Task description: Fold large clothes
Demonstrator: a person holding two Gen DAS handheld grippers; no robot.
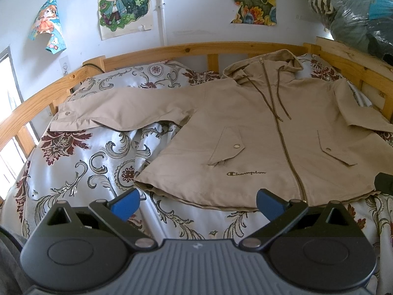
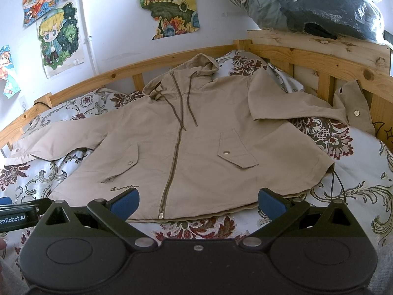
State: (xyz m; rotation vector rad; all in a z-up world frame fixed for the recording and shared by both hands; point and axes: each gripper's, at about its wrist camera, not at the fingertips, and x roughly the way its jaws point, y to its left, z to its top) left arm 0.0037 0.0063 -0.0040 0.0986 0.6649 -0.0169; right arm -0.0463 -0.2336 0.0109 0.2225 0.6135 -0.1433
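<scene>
A beige hooded zip jacket (image 1: 258,123) (image 2: 186,142) lies front up and zipped on the patterned bedspread, hood toward the wall. One sleeve (image 1: 110,110) stretches out flat to the left. The other sleeve (image 2: 307,100) runs right, its cuff against the bed rail. My left gripper (image 1: 197,204) hovers open just in front of the hem, left of the zip, holding nothing. My right gripper (image 2: 199,202) is open too, near the hem at the zip's lower end, empty. The left gripper (image 2: 14,215) shows at the left edge of the right wrist view.
A wooden bed rail (image 1: 172,51) (image 2: 319,59) encloses the far and right sides of the bed. Plastic-wrapped bundles (image 2: 314,2) sit on a shelf at upper right. Posters hang on the wall. A flowered bedspread (image 1: 86,167) lies bare left of the jacket.
</scene>
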